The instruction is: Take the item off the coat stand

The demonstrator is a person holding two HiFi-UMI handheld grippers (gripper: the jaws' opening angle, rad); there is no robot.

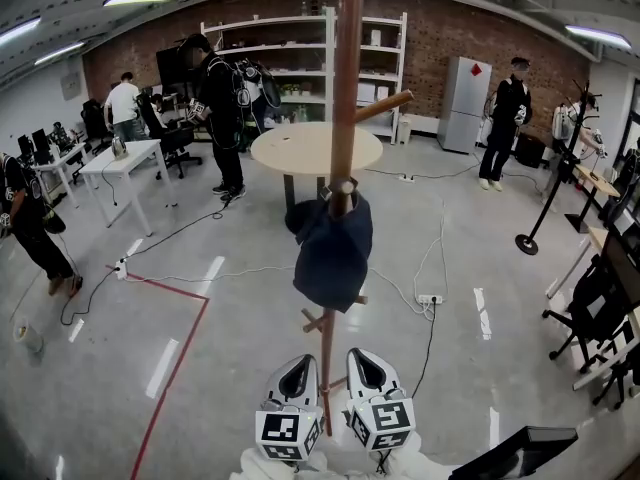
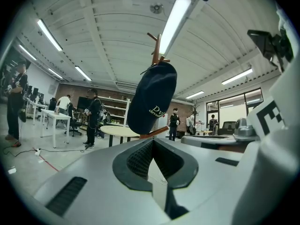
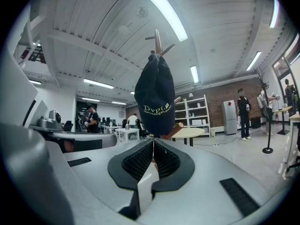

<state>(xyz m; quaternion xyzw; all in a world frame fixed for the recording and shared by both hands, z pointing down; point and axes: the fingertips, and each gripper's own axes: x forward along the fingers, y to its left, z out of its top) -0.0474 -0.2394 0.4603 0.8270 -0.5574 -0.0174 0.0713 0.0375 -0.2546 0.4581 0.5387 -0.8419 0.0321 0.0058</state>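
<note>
A dark navy cap [image 1: 333,253] with pale lettering hangs on a peg of the wooden coat stand [image 1: 347,88], about halfway up the pole. Both grippers sit low and close to me, on either side of the pole's lower part and well below the cap. My left gripper [image 1: 302,365] is shut with nothing in it. My right gripper [image 1: 363,359] is shut and empty too. From the left gripper view the cap [image 2: 152,97] hangs above and beyond the closed jaw tips [image 2: 152,142]. The right gripper view shows the cap [image 3: 155,95] straight ahead over its closed tips [image 3: 153,144].
A round table [image 1: 315,148] stands just behind the stand. Short pegs [image 1: 318,318] stick out low on the pole. Cables and a power strip [image 1: 430,298] lie on the floor, a red tape line [image 1: 180,353] runs at the left. Several people stand farther back; a black chair [image 1: 590,313] is right.
</note>
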